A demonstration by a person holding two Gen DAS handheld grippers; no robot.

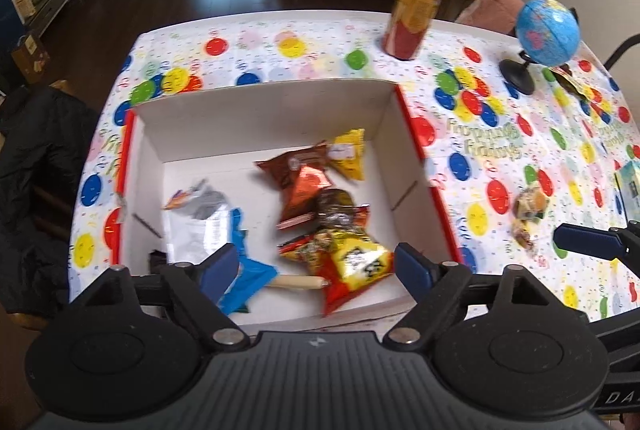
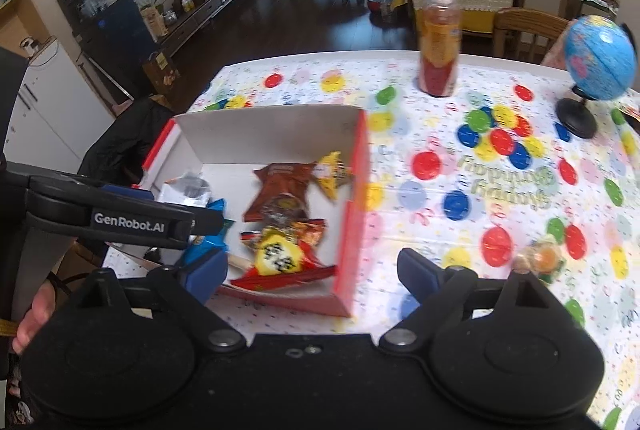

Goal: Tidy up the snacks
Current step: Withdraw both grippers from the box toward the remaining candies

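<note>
Nearest us in the right wrist view, our right gripper [image 2: 312, 276] has its jaws spread wide with nothing between them; they straddle the near red corner of the box [image 2: 352, 230]. In the left wrist view our left gripper [image 1: 316, 264] is likewise wide open and empty, poised above the near end of the box, with a blue packet [image 1: 250, 276] and a red-and-yellow packet [image 1: 352, 266] lying loose below it.

What the coming move turns on, as we judge it, is the loose snack still outside: a small clear-wrapped bundle [image 2: 540, 258] on the balloon-print tablecloth [image 2: 460, 157]. It sits at the lower right of the right wrist frame, just beyond and to the right of the right finger [image 2: 416, 274], well apart from the box. In the left wrist view the same bundle [image 1: 528, 213] lies at right of frame, with the right gripper's blue finger reaching in beside it. So our right hand is clearly the nearer one. The bundle looks slightly longer running away from us, though blur makes that uncertain.

Further back, brown and yellow packets [image 1: 308, 173] rest mid-box. Beyond stand a bottle [image 2: 440, 45] and a globe [image 2: 600, 57] at upper right.
</note>
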